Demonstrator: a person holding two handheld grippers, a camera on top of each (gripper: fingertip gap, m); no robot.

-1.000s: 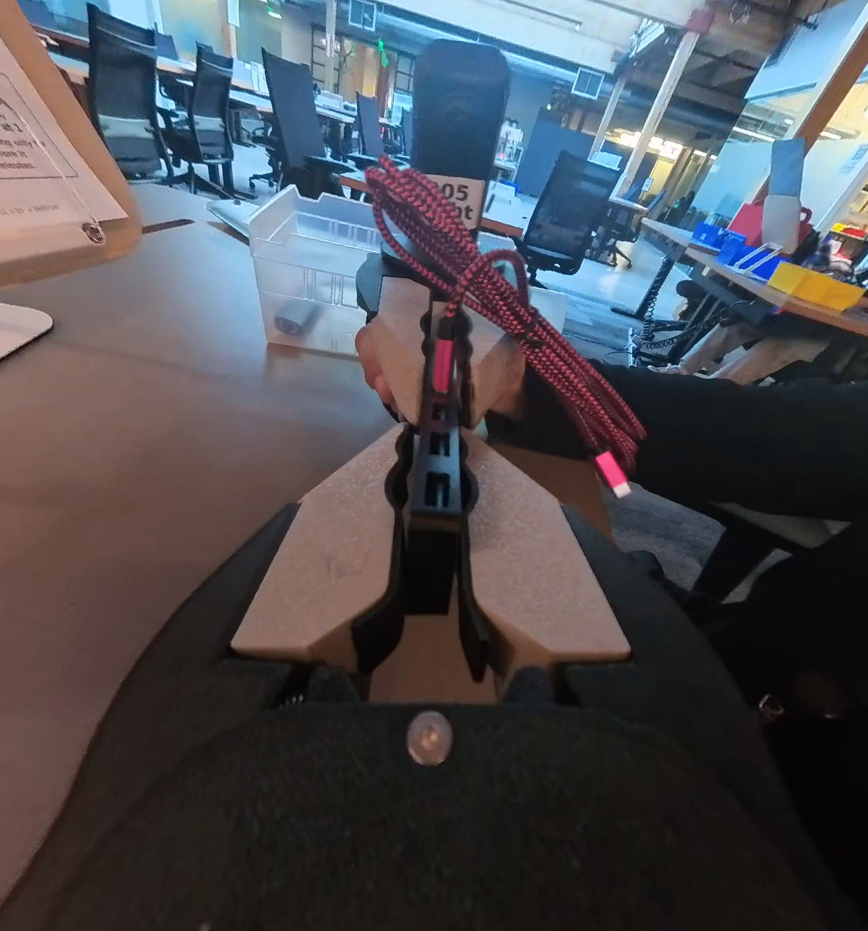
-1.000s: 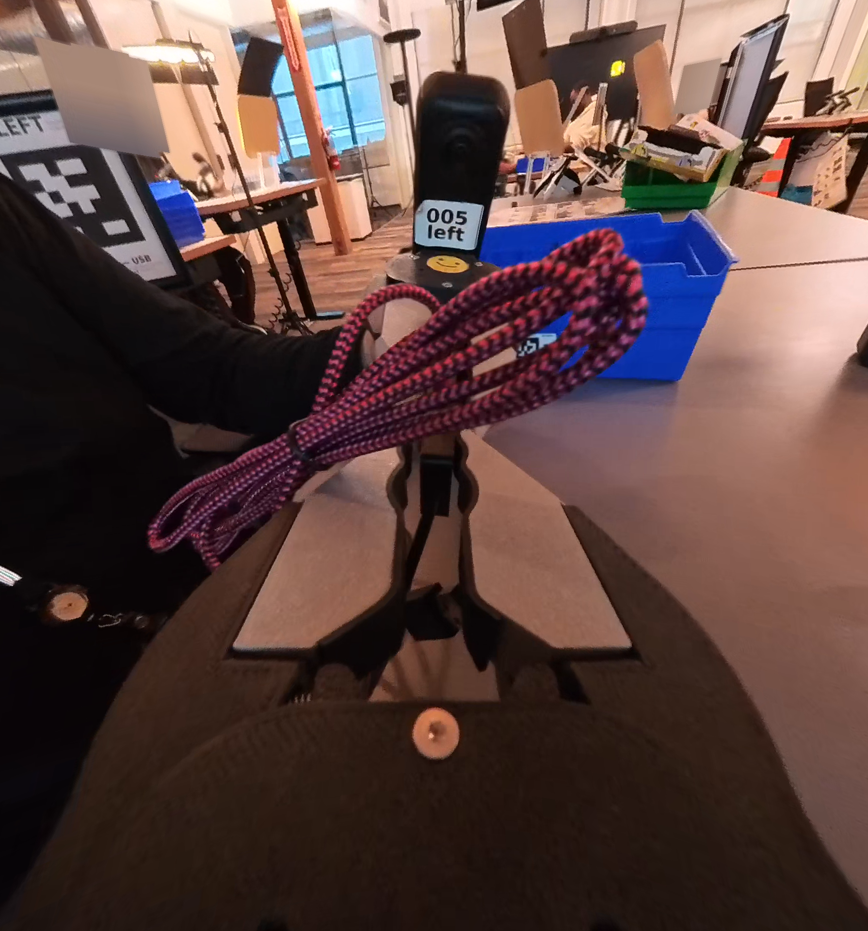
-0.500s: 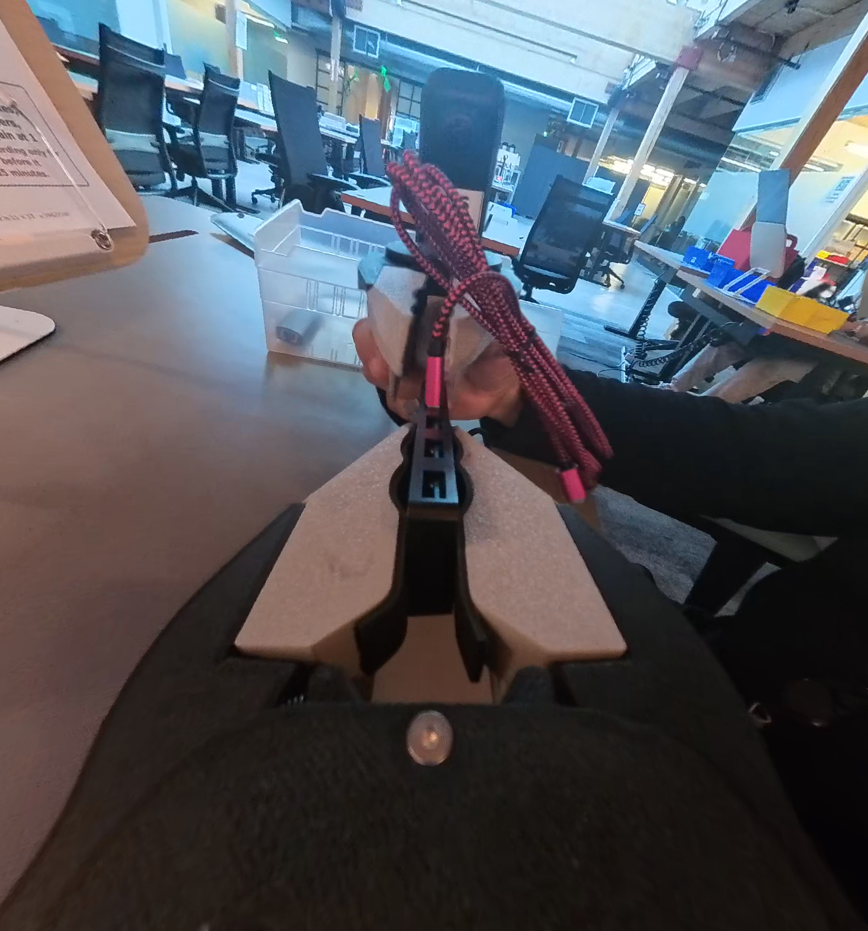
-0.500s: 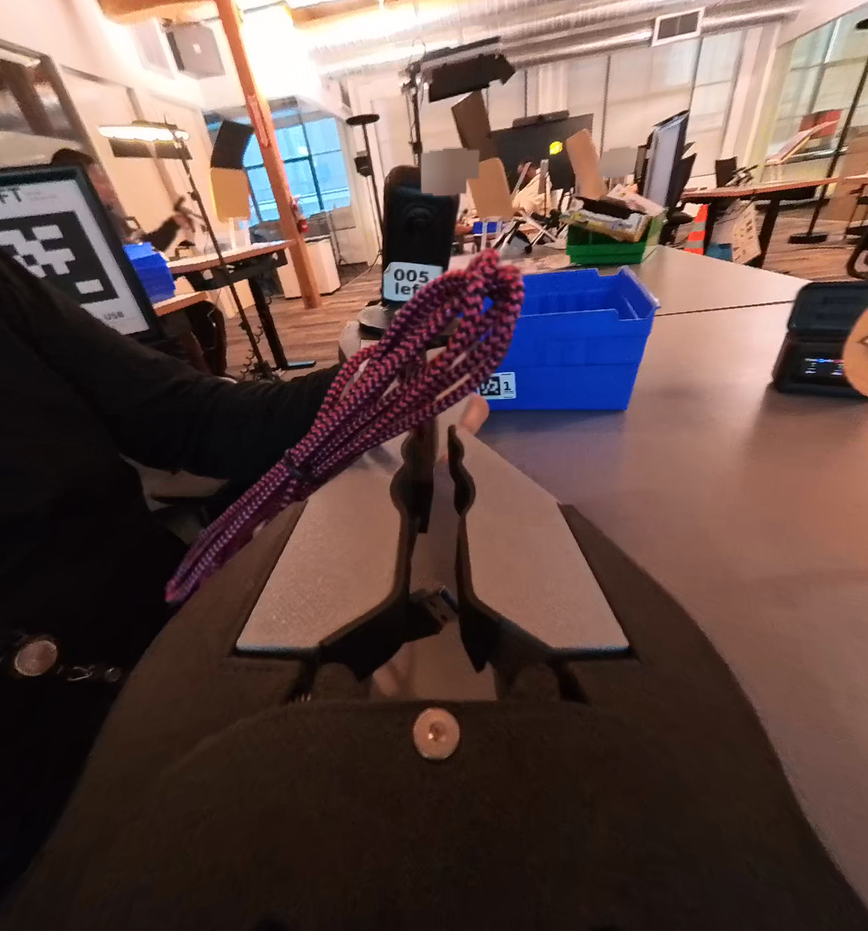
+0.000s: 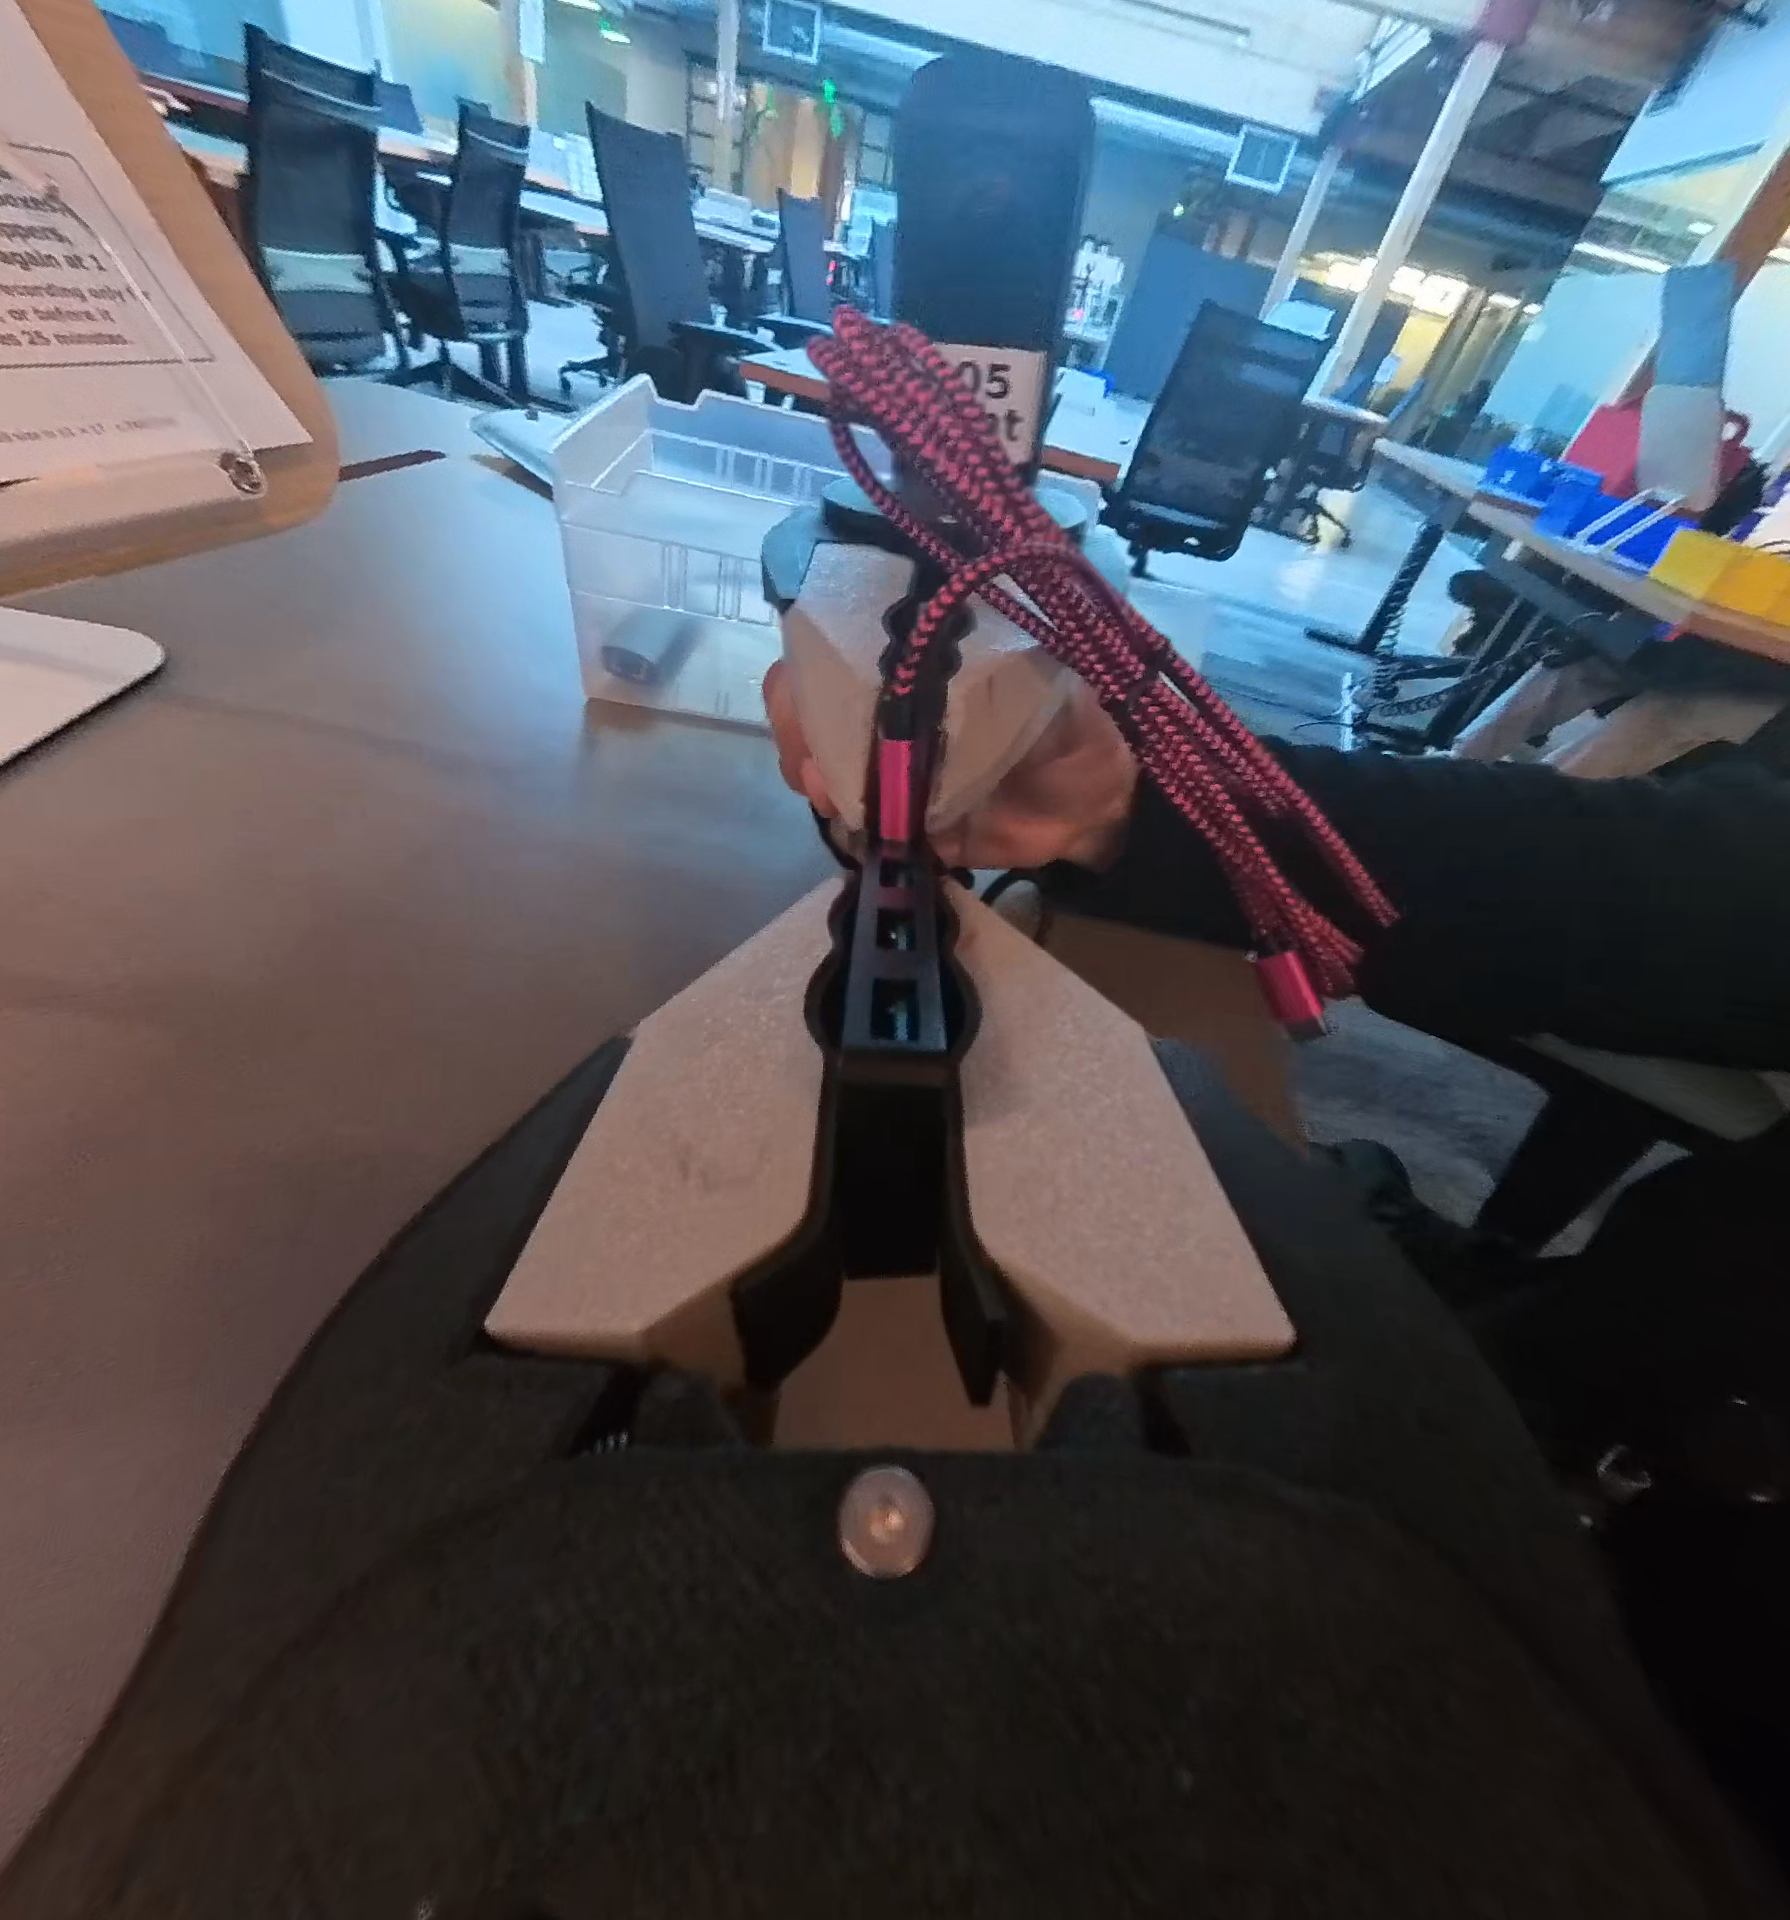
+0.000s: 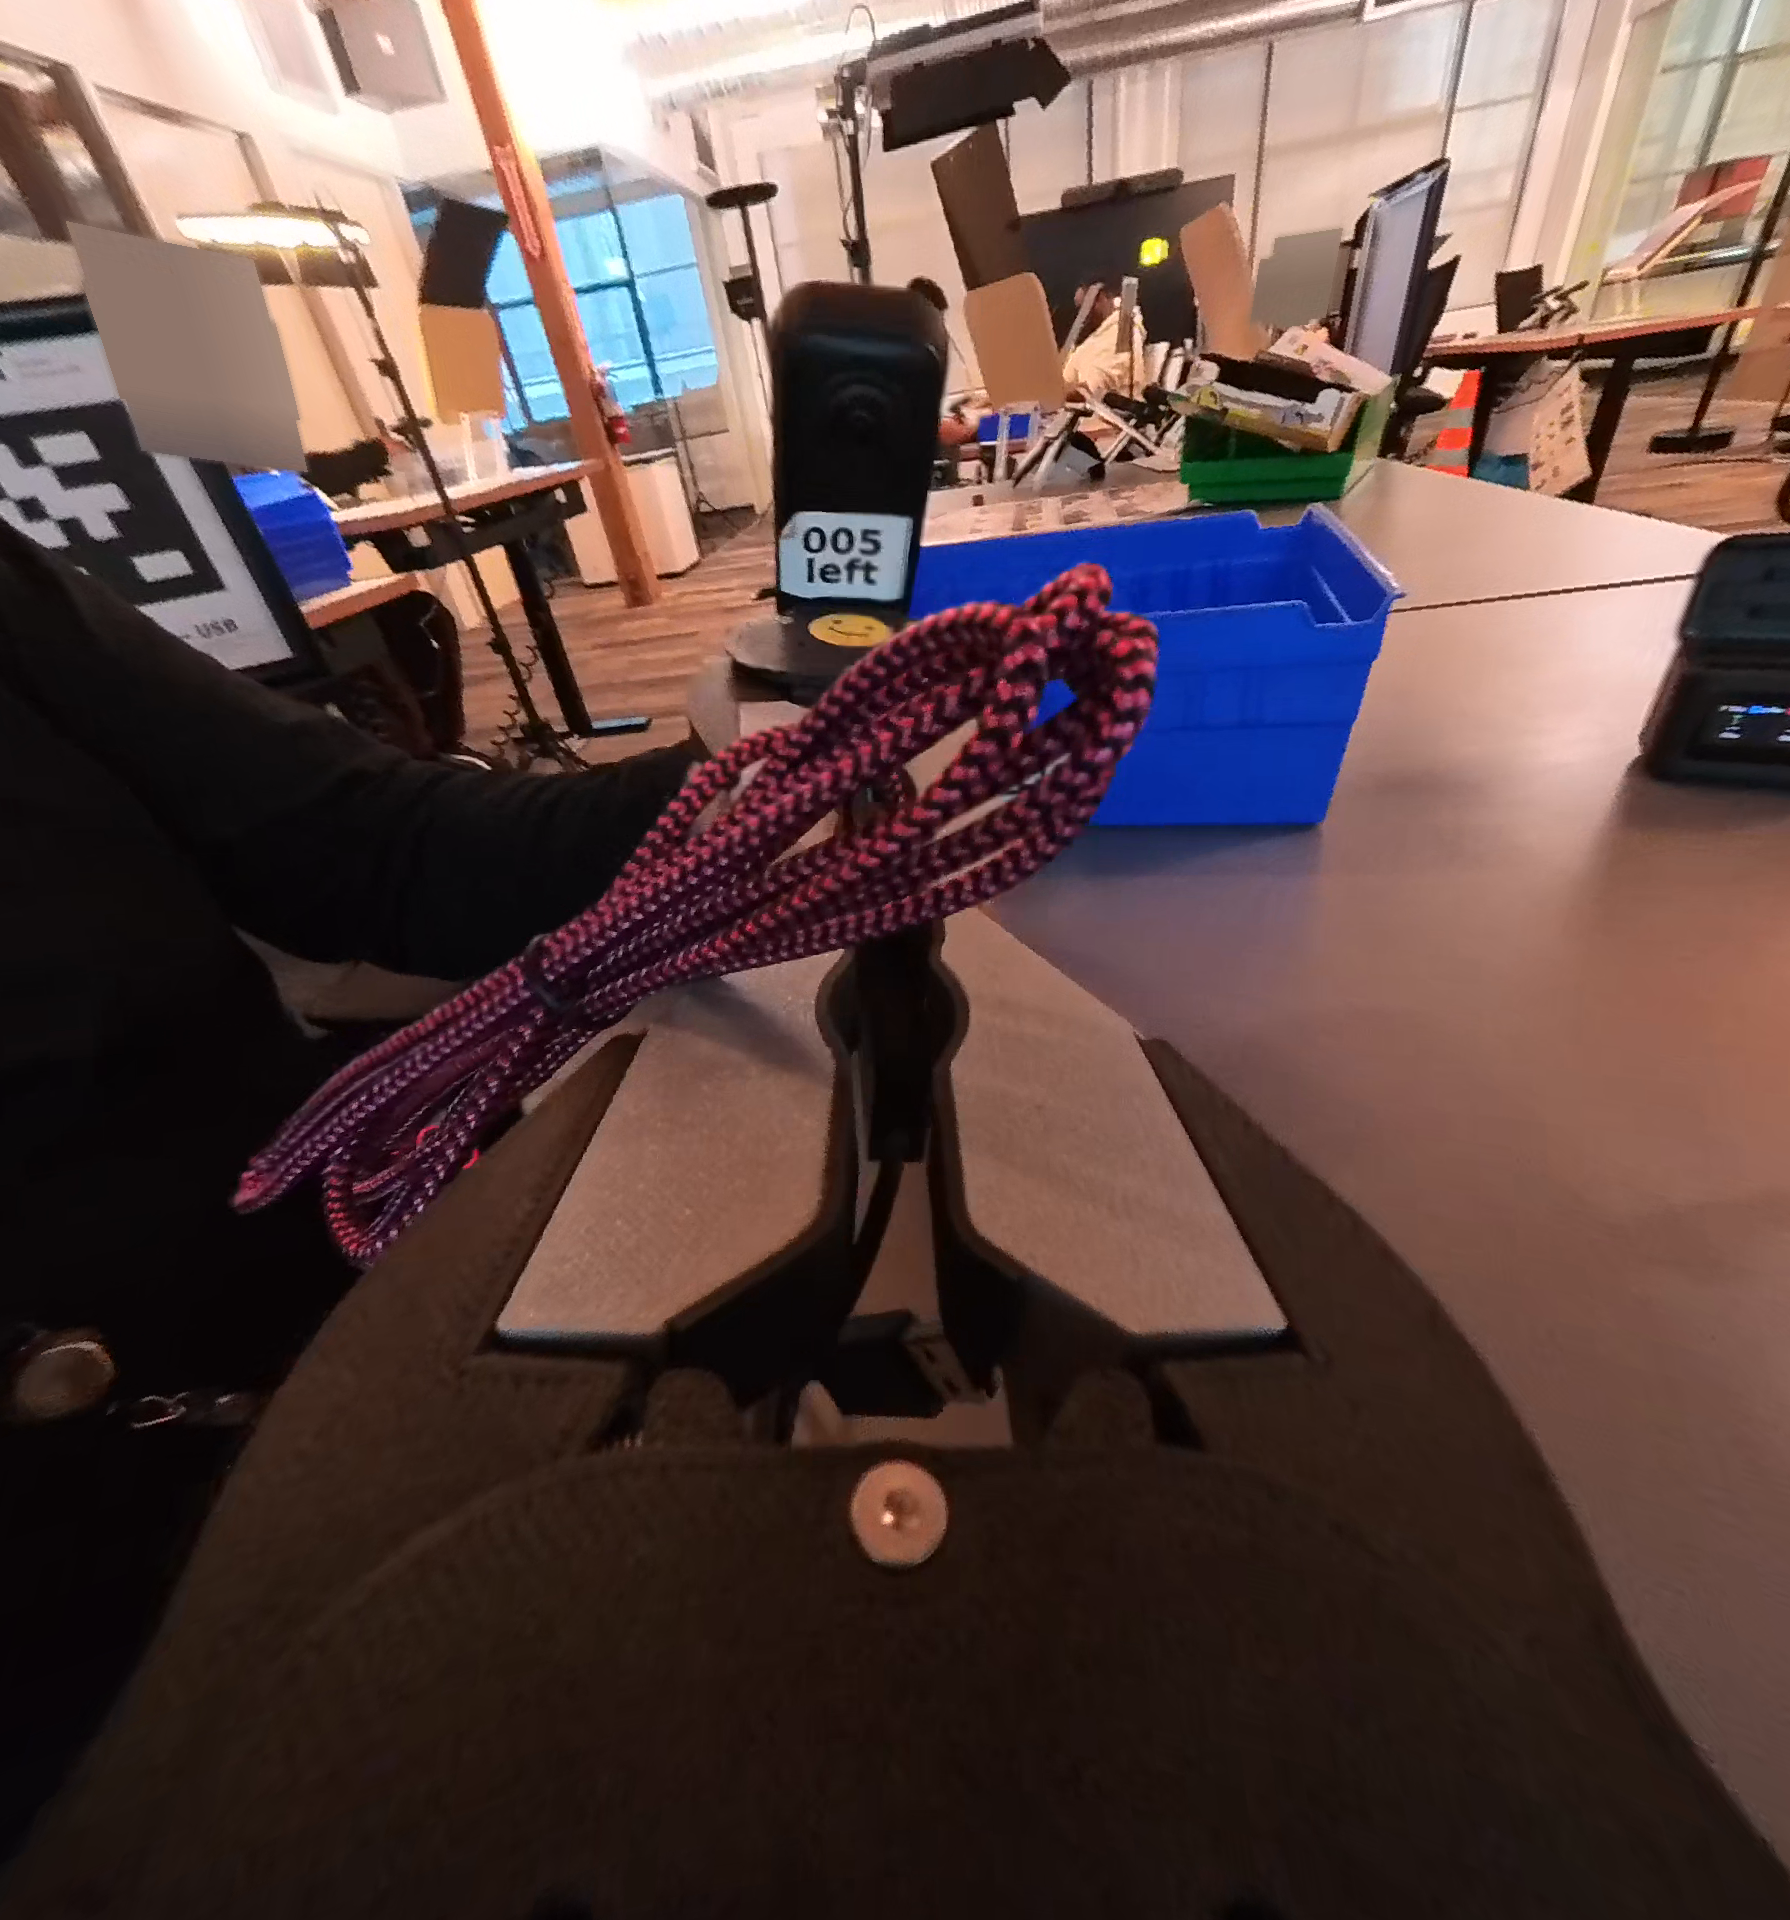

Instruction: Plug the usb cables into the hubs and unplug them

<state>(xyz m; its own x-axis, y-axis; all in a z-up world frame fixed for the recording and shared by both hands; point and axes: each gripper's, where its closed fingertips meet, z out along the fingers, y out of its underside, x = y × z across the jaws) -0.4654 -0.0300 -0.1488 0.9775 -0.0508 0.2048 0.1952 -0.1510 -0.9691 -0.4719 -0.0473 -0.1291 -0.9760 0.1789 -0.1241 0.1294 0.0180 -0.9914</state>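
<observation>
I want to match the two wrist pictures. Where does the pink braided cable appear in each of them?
Left wrist view: the pink braided cable sits upper centre, draped rightwards over the far right tongs, plug pointing down at the hub.
Right wrist view: left of centre, looped above the near tongs, hanging lower left.
Shared landmark: the grey table, on the left in the first, on the right in the second.

Bare grey counter (image 5: 247,935) is lying open to the left. A clear plastic bin (image 5: 662,582) is standing ahead, a blue plastic bin (image 6: 1234,707) opposite. A looped magenta braided cable (image 5: 1078,665) is hanging between the facing grippers, crowding that gap.
</observation>
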